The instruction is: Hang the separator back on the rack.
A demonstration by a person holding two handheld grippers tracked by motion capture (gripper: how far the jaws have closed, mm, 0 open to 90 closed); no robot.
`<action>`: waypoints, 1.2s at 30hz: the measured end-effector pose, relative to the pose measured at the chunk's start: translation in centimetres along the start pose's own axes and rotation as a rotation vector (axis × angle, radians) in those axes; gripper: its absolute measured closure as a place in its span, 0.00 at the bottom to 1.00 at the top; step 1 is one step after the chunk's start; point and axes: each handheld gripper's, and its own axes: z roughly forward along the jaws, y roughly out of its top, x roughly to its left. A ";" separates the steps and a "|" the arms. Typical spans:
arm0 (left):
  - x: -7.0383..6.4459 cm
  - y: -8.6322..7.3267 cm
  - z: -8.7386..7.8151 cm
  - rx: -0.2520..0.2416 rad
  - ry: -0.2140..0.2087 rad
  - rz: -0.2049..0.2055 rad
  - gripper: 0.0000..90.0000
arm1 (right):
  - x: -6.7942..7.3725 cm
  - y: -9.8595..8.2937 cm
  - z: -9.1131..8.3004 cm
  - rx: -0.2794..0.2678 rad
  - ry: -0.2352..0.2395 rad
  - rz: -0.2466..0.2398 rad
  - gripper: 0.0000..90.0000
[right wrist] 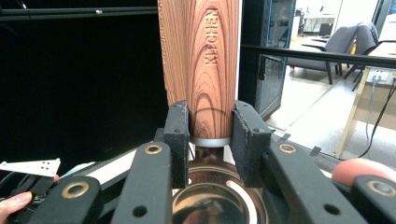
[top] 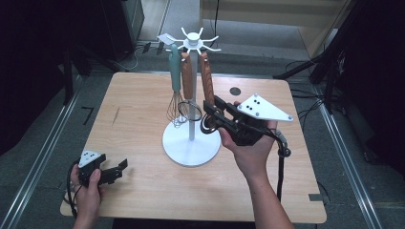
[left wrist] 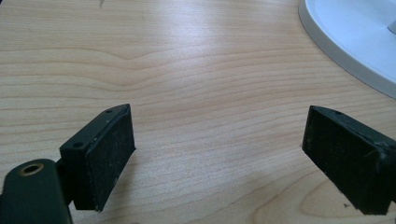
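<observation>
A white utensil stand [top: 191, 149] rises from the table's middle, with hook arms around its top hub [top: 193, 38]. From it hang a teal-handled whisk [top: 175, 67] and a wooden-handled utensil [top: 187, 76]. A second wooden-handled utensil [top: 207, 78] has its top up by a hook. My right gripper [top: 212, 117] is shut on the lower end of that handle [right wrist: 205, 60], one jaw on each side. Its round steel bowl [right wrist: 217, 200] lies just below the jaws. My left gripper [top: 120, 170] rests open at the front left, low over bare wood [left wrist: 219, 154].
The wooden table [top: 138, 124] has a small dark round hole [top: 235, 90] at the back right. The stand's white base [left wrist: 355, 42] lies ahead and to the right of the left gripper. Dark stands and cables surround the table on the floor.
</observation>
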 end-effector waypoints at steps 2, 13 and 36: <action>0.0 0.0 0.0 0.000 0.000 0.000 0.11 | 0.0 -0.1 0.2 0.002 -0.013 -0.008 0.79; 0.0 0.0 0.0 0.001 -0.001 0.000 0.11 | 0.2 -0.4 0.4 -0.017 -0.027 -0.028 0.78; 0.0 0.0 -0.1 -0.008 -0.003 0.001 0.11 | -2.6 -3.2 -2.1 -0.024 -0.126 0.009 0.30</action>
